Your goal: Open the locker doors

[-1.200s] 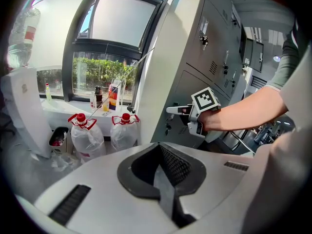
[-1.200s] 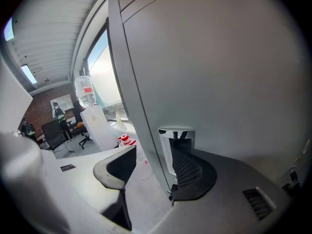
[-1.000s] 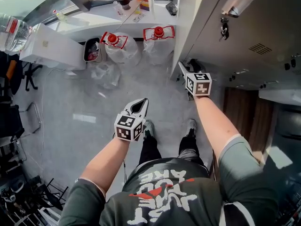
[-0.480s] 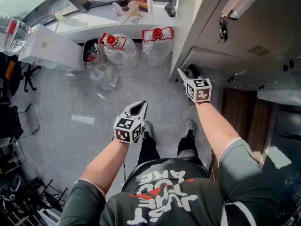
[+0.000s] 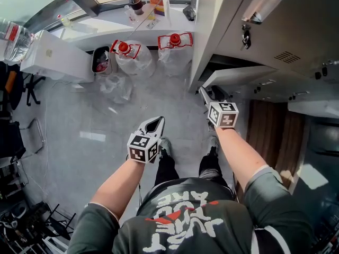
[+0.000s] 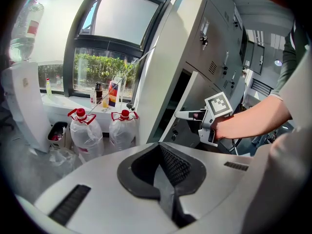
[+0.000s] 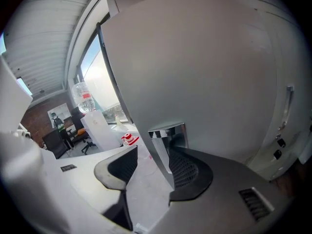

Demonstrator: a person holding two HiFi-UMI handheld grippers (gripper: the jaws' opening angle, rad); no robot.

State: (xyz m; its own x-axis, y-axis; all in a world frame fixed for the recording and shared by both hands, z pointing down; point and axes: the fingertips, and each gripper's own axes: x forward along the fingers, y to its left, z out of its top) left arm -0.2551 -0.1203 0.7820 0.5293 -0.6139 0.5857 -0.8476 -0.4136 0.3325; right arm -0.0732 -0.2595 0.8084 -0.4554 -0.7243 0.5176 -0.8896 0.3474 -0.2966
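Lockers (image 5: 275, 30) at right, upper doors closed as far as visible. Lower door (image 5: 235, 74) partly ajar, edge between parted right tongs (image 5: 204, 93), unclamped. Left tongs (image 5: 157, 121) clenched, empty, above floor (image 5: 95, 136).

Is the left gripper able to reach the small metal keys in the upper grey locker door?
Probably yes: the left gripper is shut and empty, with open air to the keys; the right gripper, around the lower grey door's edge, is lower.
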